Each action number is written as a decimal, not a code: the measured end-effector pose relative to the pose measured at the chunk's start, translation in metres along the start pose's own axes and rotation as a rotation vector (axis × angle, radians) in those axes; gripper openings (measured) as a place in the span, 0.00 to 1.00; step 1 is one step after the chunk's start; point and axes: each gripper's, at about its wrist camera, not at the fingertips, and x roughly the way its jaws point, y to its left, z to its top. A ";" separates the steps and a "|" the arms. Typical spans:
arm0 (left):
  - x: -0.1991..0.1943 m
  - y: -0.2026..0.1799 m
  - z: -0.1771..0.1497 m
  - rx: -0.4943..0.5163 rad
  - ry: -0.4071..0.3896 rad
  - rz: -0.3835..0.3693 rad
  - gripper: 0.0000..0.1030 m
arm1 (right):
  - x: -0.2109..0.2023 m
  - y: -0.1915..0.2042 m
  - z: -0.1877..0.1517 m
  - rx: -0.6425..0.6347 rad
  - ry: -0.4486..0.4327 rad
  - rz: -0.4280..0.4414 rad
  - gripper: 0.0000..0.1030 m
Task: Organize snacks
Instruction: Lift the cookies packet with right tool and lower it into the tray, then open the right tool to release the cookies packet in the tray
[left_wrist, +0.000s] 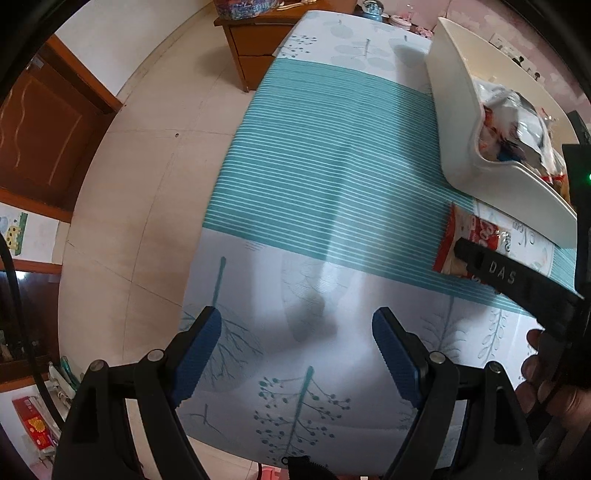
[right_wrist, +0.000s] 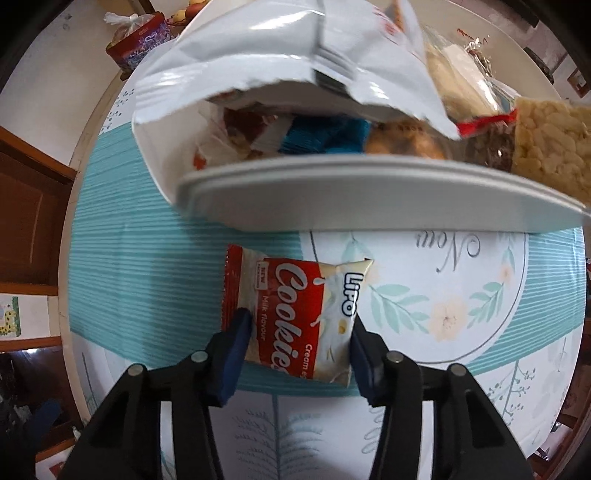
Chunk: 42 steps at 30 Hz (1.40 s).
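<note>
Cookie packet (right_wrist: 295, 314): red and white wrapper, printed "LiPO Cookies, Milk flavour, Cream", with a crimped red seam along its far-left side. It lies flat on the tabletop (right_wrist: 147, 229), just in front of the near rim of the white bin (right_wrist: 369, 192), where the teal striped band of the cloth meets a floral medallion.

Your right gripper (right_wrist: 297, 360) has its blue fingers (right_wrist: 236, 354) parted about as wide as the packet, one on each long side of its near end. Whether the pads press the wrapper or only flank it cannot be told; the packet looks to be resting on the cloth.

Your left gripper (left_wrist: 295, 363) stands wide open with nothing between its fingers (left_wrist: 201, 358), over the white tree-printed part of the cloth near the tabletop's near-left corner.

Right wrist view only: the bin's contents. A large white foil bag (right_wrist: 288, 62), a puffed rice bar (right_wrist: 550, 147) overhanging the rim at right, and brown, blue and red-wrapped items beneath, too blurred to name.

Left wrist view only: the bin's (left_wrist: 458, 122) whole left wall, the tiled floor (left_wrist: 147, 184), a wooden cabinet (left_wrist: 251, 55) beyond the tabletop's far edge, and the right gripper's (left_wrist: 517, 284) black arm marked "DAS", which covers most of the packet (left_wrist: 448, 240).

The far end of the bin is cut off in both views.
</note>
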 end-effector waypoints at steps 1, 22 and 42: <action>-0.001 -0.004 -0.001 0.004 0.000 0.001 0.81 | 0.000 -0.003 -0.002 0.002 0.004 0.009 0.49; -0.046 -0.105 -0.012 0.059 -0.059 -0.040 0.81 | -0.089 -0.109 -0.016 0.036 -0.106 0.175 0.49; -0.053 -0.127 -0.015 0.034 -0.146 -0.091 0.81 | -0.123 -0.114 0.039 -0.182 -0.552 0.071 0.51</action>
